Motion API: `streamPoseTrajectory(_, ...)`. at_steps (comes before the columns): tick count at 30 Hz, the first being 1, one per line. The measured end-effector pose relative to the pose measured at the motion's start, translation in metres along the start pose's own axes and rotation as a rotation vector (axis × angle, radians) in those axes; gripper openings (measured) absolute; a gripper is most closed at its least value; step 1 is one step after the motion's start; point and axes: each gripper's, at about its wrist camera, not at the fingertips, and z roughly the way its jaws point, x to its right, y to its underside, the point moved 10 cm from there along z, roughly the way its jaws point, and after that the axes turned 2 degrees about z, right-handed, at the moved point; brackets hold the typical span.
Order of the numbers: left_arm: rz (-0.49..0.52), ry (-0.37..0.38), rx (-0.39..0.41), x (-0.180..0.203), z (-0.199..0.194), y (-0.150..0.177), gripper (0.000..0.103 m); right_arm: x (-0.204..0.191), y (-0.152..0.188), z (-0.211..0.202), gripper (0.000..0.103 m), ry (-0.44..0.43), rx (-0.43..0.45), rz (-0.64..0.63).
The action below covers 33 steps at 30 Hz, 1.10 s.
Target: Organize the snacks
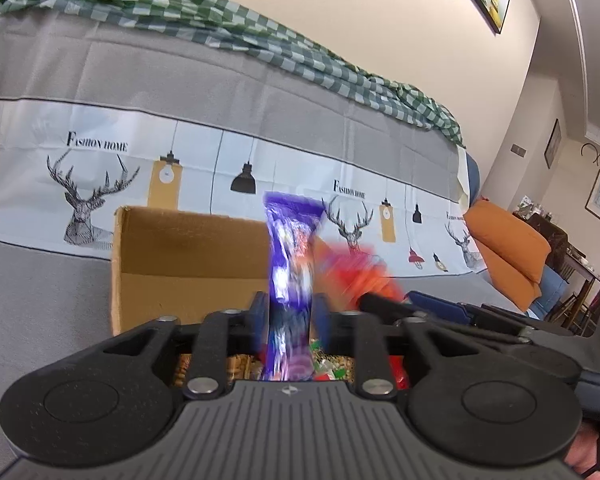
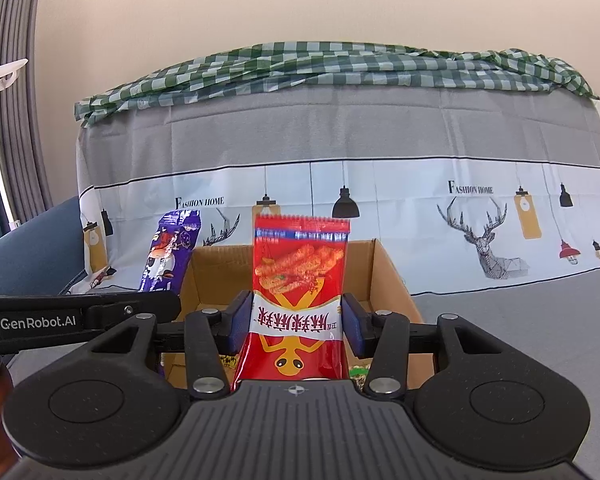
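Observation:
My left gripper (image 1: 290, 312) is shut on a purple snack packet (image 1: 292, 264), held upright and motion-blurred above an open cardboard box (image 1: 172, 268). My right gripper (image 2: 296, 320) is shut on a red snack packet (image 2: 300, 280), upright over the same box (image 2: 388, 276). The red packet appears blurred in the left wrist view (image 1: 352, 272) beside the right gripper's fingers (image 1: 384, 304). The purple packet (image 2: 170, 252) and the left gripper's body (image 2: 72, 318) show at the left of the right wrist view. Several snacks (image 1: 328, 364) lie inside the box under the grippers.
The box sits on a sofa under a grey cover (image 2: 500, 320) printed with deer and lamps. A green checked cloth (image 2: 340, 64) lies along the backrest. An orange cushion (image 1: 508, 248) is at the sofa's right end, with chairs and a table (image 1: 572, 276) beyond.

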Motion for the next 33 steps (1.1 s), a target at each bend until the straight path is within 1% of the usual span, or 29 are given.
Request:
streamPoseTrajectory(1,-0.005,-0.021,0.009,-0.003,-0.001,0.0,0.054,-0.001,0.002,0.002,0.067,0.001,-0.014,-0.002)
streamPoseTrajectory(2,-0.01,-0.029,0.015,-0.004,-0.001,-0.001,0.058,0.001,0.003,0.005,0.075,0.017,-0.025,-0.005)
streamPoseTrajectory(3,-0.02,-0.034,0.022,-0.007,-0.003,-0.002,0.068,0.004,0.003,0.005,0.079,0.048,-0.023,-0.006)
streamPoseTrajectory(4,-0.029,-0.037,0.029,-0.009,-0.005,-0.002,0.075,0.007,0.002,0.004,0.086,0.064,-0.016,0.004)
streamPoseTrajectory(5,-0.036,-0.041,0.035,-0.01,-0.007,-0.003,0.077,0.01,0.001,0.004,0.09,0.062,-0.015,0.025)
streamPoseTrajectory(7,-0.036,-0.048,0.042,-0.012,-0.012,-0.003,0.084,0.015,0.001,0.004,0.093,0.06,-0.02,0.061)
streamPoseTrajectory(9,-0.014,-0.064,0.055,-0.011,-0.02,-0.002,0.084,0.018,0.003,0.002,0.097,0.072,-0.022,0.071)
streamPoseTrajectory(11,0.025,-0.091,0.076,-0.007,-0.031,-0.002,0.087,0.019,0.004,-0.001,0.101,0.083,-0.018,0.064)
streamPoseTrajectory(12,0.042,-0.108,0.088,-0.006,-0.037,-0.002,0.091,0.019,0.004,-0.003,0.102,0.092,-0.012,0.057)
streamPoseTrajectory(14,0.056,-0.148,0.112,-0.005,-0.051,-0.003,0.093,0.02,0.004,-0.009,0.102,0.105,-0.004,0.051)
streamPoseTrajectory(16,0.046,-0.147,0.098,-0.002,-0.063,0.003,0.093,0.021,0.005,-0.015,0.102,0.105,-0.01,0.064)
streamPoseTrajectory(18,0.046,-0.177,0.07,-0.002,-0.073,0.013,0.093,0.023,0.01,-0.02,0.102,0.112,-0.036,0.086)
streamPoseTrajectory(21,0.031,-0.196,0.01,0.0,-0.086,0.032,0.095,0.026,0.021,-0.033,0.102,0.136,-0.066,0.105)
streamPoseTrajectory(22,0.02,-0.223,-0.019,-0.002,-0.089,0.039,0.103,0.026,0.026,-0.038,0.102,0.142,-0.079,0.111)
streamPoseTrajectory(24,-0.017,-0.267,-0.075,-0.007,-0.094,0.055,0.102,0.027,0.039,-0.047,0.102,0.149,-0.108,0.106)
streamPoseTrajectory(27,-0.055,-0.318,-0.153,-0.01,-0.099,0.077,0.102,0.031,0.064,-0.064,0.102,0.157,-0.123,0.108)
streamPoseTrajectory(29,-0.037,-0.324,-0.199,-0.006,-0.098,0.09,0.102,0.033,0.073,-0.073,0.102,0.146,-0.125,0.119)
streamPoseTrajectory(31,0.004,-0.318,-0.242,0.002,-0.091,0.101,0.102,0.033,0.075,-0.076,0.102,0.137,-0.126,0.132)
streamPoseTrajectory(33,0.022,-0.322,-0.265,0.004,-0.083,0.107,0.102,0.031,0.076,-0.071,0.102,0.128,-0.143,0.137)
